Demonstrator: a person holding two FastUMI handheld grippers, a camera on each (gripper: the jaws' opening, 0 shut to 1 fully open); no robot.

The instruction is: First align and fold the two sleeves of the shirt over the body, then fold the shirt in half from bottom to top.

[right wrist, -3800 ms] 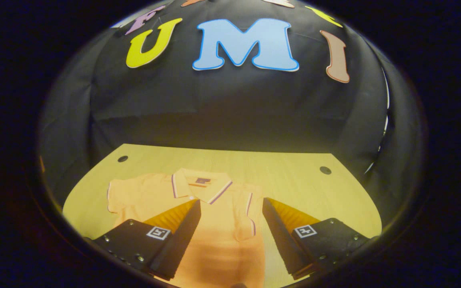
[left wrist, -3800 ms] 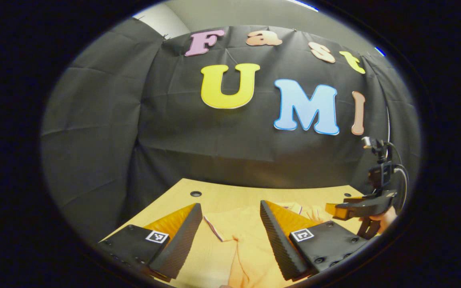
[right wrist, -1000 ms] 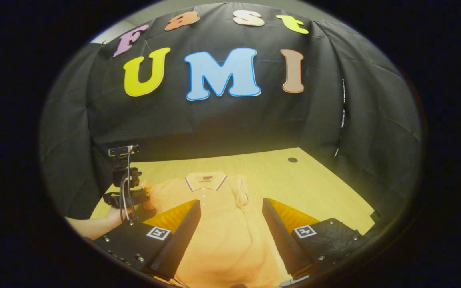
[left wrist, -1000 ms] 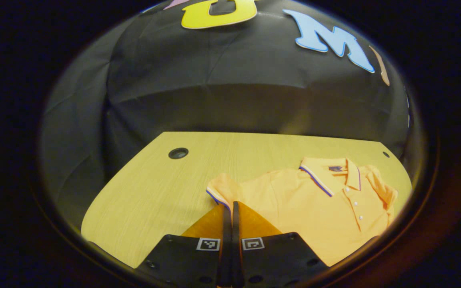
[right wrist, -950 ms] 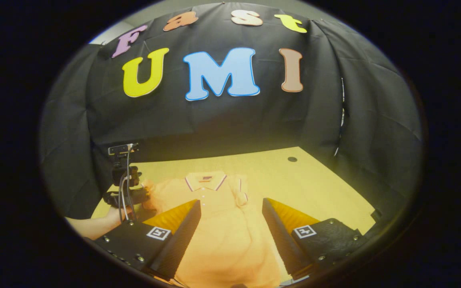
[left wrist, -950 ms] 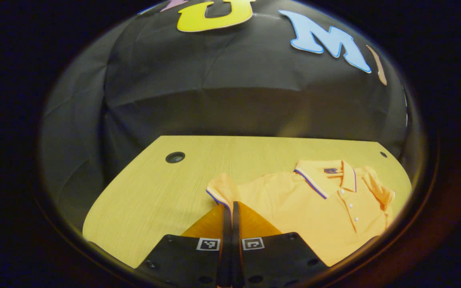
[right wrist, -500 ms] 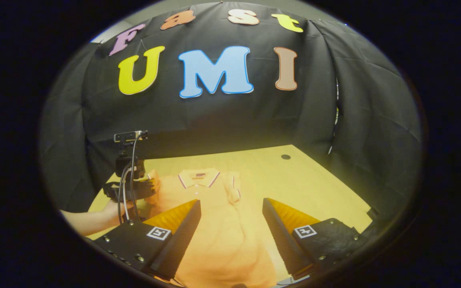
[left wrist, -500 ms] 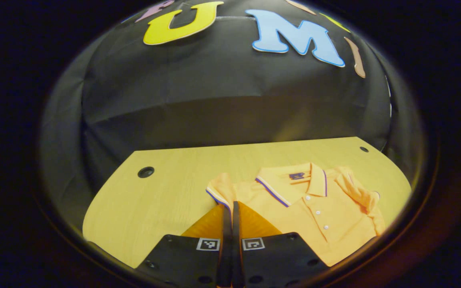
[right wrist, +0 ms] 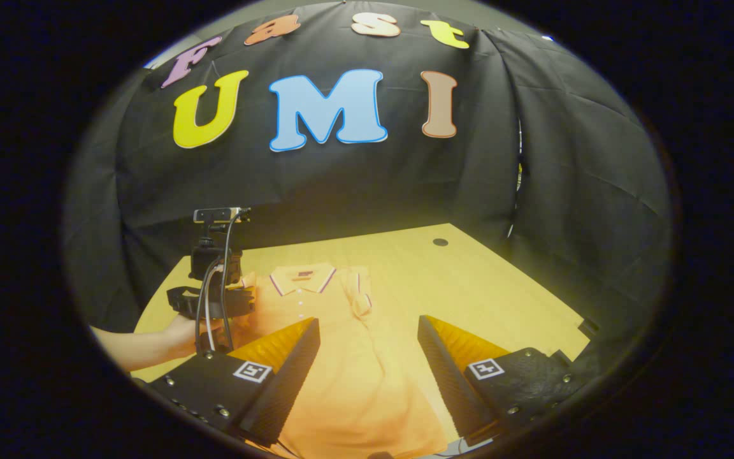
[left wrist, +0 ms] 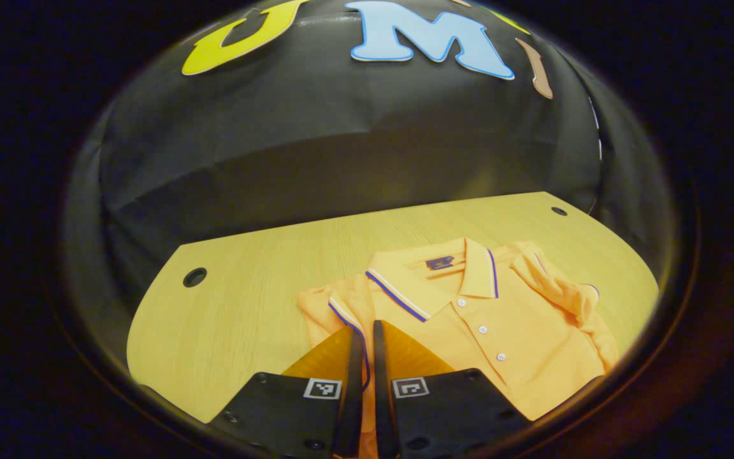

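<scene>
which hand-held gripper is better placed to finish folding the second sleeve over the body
Left. The left hand-held gripper is already pinched on the striped sleeve cuff beside the collar. The right hand-held gripper hangs open above the shirt's lower body, holding nothing.

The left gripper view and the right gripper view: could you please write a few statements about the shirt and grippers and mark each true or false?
1. The left gripper is closed on the shirt's left sleeve. True.
2. The right gripper is clamped on the hem. False: its fingers stand wide apart above the shirt, holding nothing.
3. The shirt's right sleeve already lies folded over the body. True.
4. The shirt lies face down. False: collar and buttons face up.
5. The shirt rests on a wooden table. True.
</scene>
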